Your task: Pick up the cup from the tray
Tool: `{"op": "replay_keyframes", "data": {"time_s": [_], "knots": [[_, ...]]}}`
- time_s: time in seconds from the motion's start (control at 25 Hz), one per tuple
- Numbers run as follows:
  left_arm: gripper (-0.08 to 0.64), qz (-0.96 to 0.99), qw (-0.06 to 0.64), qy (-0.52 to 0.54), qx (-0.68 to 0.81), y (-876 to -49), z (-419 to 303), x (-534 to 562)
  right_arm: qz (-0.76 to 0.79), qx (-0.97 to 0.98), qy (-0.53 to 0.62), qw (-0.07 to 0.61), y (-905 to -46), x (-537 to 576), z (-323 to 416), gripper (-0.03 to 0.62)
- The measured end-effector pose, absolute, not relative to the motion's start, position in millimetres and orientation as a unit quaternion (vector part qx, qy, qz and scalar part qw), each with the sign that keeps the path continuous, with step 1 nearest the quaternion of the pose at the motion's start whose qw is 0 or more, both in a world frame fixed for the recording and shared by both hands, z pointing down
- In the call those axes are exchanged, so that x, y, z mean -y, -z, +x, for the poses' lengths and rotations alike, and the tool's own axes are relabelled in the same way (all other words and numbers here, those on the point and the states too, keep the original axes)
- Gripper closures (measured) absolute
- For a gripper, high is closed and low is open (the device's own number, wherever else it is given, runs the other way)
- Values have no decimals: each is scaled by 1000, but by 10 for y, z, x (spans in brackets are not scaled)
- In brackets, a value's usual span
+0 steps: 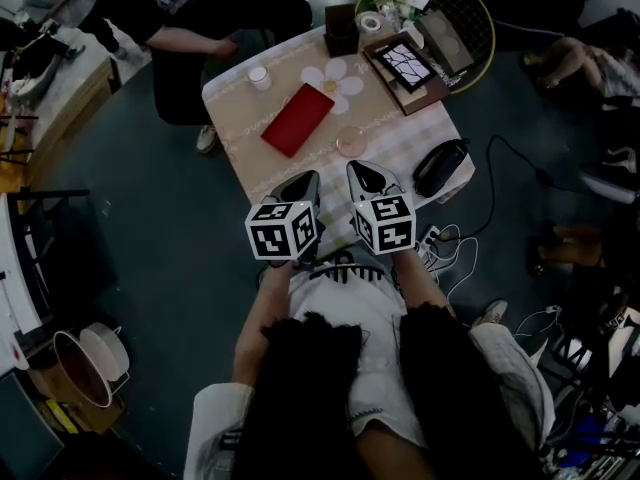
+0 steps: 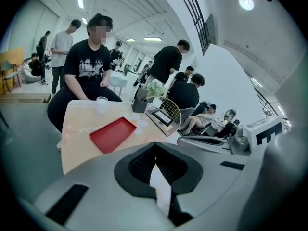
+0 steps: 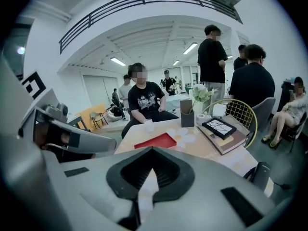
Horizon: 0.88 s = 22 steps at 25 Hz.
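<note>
Left gripper (image 1: 303,184), right gripper (image 1: 364,176): jaws closed, cup (image 1: 259,77) well beyond them.

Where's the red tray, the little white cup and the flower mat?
red tray (image 1: 298,119): head view, middle of its flat red bottom.
white cup (image 1: 259,77): head view, its round top.
flower mat (image 1: 333,84): head view, near the flower's middle.
</note>
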<state>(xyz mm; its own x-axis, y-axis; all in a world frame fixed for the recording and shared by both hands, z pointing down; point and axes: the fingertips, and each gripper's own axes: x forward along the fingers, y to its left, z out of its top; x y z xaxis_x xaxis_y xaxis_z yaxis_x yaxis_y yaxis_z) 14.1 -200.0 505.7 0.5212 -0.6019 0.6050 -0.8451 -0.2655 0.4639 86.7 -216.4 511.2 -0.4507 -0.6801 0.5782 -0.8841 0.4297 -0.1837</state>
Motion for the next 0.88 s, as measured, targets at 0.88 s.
{"op": "replay_keyframes", "data": {"time_s": [0.88], "knots": [[556,785,370,-162,470,-5017,37,1929,473,815,-223,248,-5190,1989,786,586]]}}
